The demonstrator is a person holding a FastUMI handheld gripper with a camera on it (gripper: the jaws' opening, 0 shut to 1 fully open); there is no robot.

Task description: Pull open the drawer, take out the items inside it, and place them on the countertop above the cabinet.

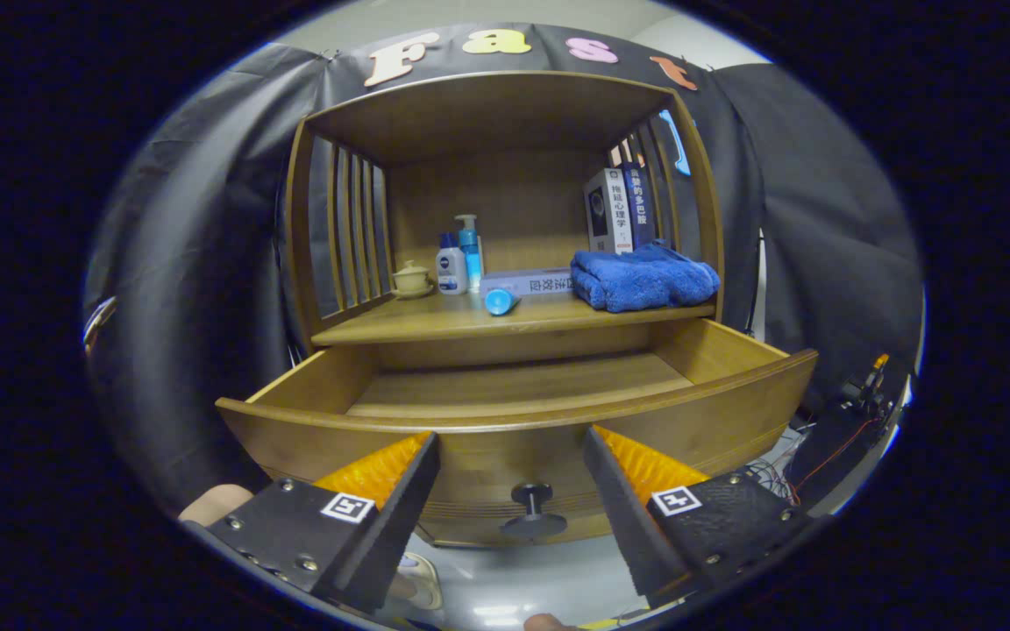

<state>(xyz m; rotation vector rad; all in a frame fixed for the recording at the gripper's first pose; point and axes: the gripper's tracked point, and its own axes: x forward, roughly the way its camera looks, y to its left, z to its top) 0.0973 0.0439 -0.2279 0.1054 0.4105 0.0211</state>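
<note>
The wooden drawer (715,412) stands pulled out toward me, and the part of its floor I can see is bare. Its dark round knob (532,508) sits on the front panel, between my fingers and a little beyond them. My gripper (512,449) is open with nothing between its fingers. On the countertop (435,324) above the drawer lie a folded blue towel (645,278) at the right and a blue tube (501,301) on its side near the middle.
At the back of the countertop stand a small cup on a saucer (410,280), two bottles (460,260), a flat box (527,280) and upright books (619,210). Slatted wooden sides and a top shelf enclose the counter. Cables (829,447) lie on the floor to the right.
</note>
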